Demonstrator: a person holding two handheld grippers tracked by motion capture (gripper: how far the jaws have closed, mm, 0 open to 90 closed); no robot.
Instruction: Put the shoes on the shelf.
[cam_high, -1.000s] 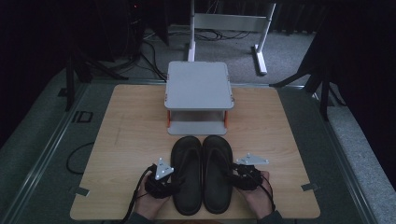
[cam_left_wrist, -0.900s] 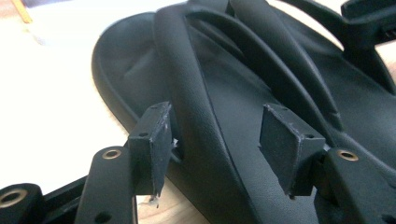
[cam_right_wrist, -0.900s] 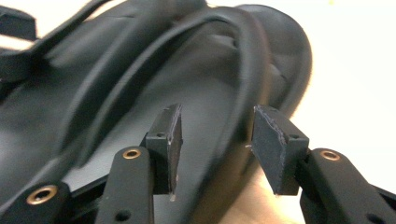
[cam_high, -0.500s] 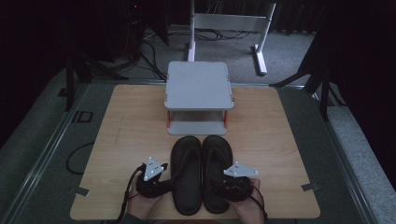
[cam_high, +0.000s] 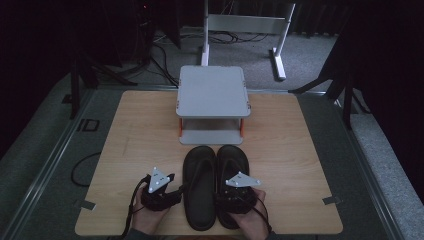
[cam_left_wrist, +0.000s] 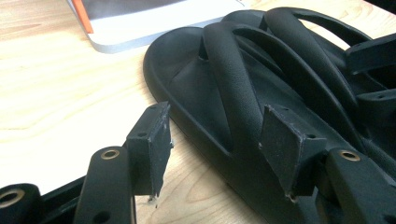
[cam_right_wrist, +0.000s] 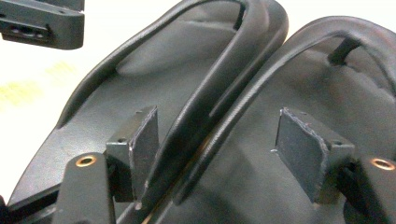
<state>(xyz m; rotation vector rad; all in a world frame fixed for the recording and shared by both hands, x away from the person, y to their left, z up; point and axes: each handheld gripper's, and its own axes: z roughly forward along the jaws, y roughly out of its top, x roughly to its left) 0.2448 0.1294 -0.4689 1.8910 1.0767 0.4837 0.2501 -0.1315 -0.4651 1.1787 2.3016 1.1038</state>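
Two black flip-flops lie side by side on the wooden table (cam_high: 135, 130), toes toward a grey shelf: the left sandal (cam_high: 200, 185) and the right sandal (cam_high: 233, 160). My left gripper (cam_high: 167, 194) stands open at the left sandal's outer edge. In the left gripper view, the left gripper (cam_left_wrist: 217, 140) has one pad over the bare table and the other over the left sandal (cam_left_wrist: 196, 88), neither pressing. My right gripper (cam_high: 235, 196) hovers over the right sandal's heel. Its jaws have just been opening. In its own view the right gripper (cam_right_wrist: 223, 149) has both sandals' inner straps (cam_right_wrist: 219, 93) between its pads, ungripped.
A small grey two-level shelf (cam_high: 212, 92) with orange posts stands just beyond the sandals' toes. A white metal stand (cam_high: 240, 22) and cables lie on the floor behind the table. The person's hands come in at the table's front edge.
My right gripper has moved left, from beside the right sandal to over its heel, and its jaws have widened. The left gripper has barely shifted. The sandals lie as before.
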